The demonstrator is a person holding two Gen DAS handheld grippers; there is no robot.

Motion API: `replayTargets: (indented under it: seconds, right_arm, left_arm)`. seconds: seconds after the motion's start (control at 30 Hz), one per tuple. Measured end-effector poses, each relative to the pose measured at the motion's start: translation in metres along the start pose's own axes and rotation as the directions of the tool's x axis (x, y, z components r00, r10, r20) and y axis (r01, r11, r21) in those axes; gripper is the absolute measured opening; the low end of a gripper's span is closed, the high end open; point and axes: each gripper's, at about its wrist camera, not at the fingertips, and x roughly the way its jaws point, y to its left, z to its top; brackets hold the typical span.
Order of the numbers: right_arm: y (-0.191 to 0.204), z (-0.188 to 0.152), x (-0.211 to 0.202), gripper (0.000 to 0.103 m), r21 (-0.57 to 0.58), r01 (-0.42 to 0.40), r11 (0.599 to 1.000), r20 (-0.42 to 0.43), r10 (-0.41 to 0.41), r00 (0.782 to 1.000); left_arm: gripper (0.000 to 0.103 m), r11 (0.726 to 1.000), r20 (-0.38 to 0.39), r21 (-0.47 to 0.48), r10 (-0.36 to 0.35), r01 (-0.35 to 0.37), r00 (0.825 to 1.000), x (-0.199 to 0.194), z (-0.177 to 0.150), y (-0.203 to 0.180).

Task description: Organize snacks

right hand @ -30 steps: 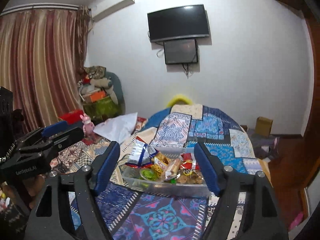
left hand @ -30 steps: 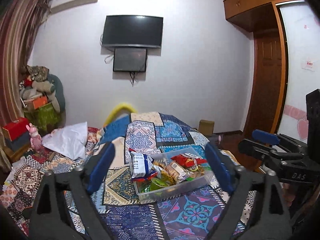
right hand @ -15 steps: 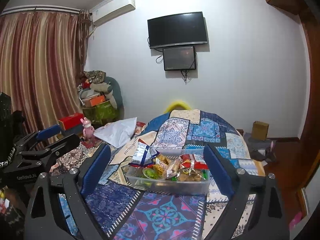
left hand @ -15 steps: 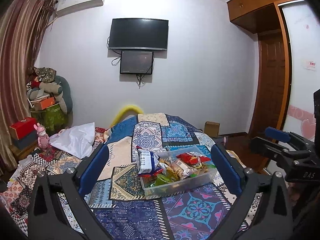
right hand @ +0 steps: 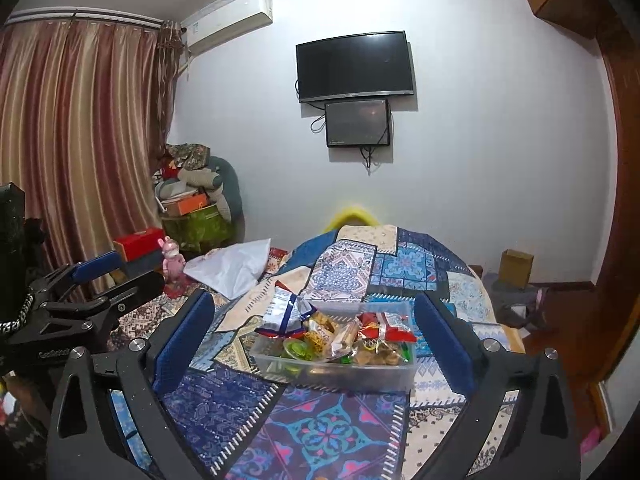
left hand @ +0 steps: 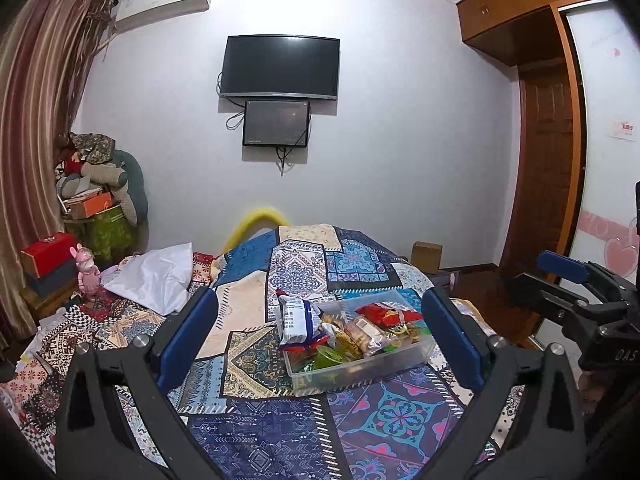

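Both my grippers are up off the bed, jaws spread wide, nothing in either: left gripper (left hand: 320,336) and right gripper (right hand: 314,338) each frame the clear snack bin (left hand: 416,354) dead ahead at 12 o'clock on the patchwork quilt (left hand: 392,412). Snacks are piled in the bin, w/ a blue-white bag (left hand: 298,318) poking up over its rim at the 10 o'clock corner and a red packet (right hand: 386,326) toward the far 1 o'clock side. That fits either a bin waiting to be sorted or one just filled, so I can't judge the stage. Whatever comes, approach slow and level, pinch a pkt by a crimped edge not the belly, and mind the quilt is soft so the bin may tip if pushed. Hard to read: labels are too small, lower layers are buried under the top pkts, and the bin's near wall blurs what sits at the bottom. Can't see any 2nd container.
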Motion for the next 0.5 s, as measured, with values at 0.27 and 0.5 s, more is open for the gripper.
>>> replayTargets:
  seconds: [0.27, 0.5]
  right_arm:
    - [0.0, -0.0016, -0.002, 0.102, 0.002, 0.005, 1.0, 0.005, -0.005, 1.0]
    - [-0.0028, -0.0015, -0.0028, 0.103, 0.014, 0.005, 1.0, 0.002, -0.005, 1.0]
  left_arm:
    - [0.103, 1.0, -0.003, -0.002, 0.002, -0.002, 1.0, 0.0013, -0.0011, 0.0007]
    - [0.103, 1.0, -0.004, -0.001, 0.0, 0.0, 1.0, 0.0016, -0.0022, 0.0001]
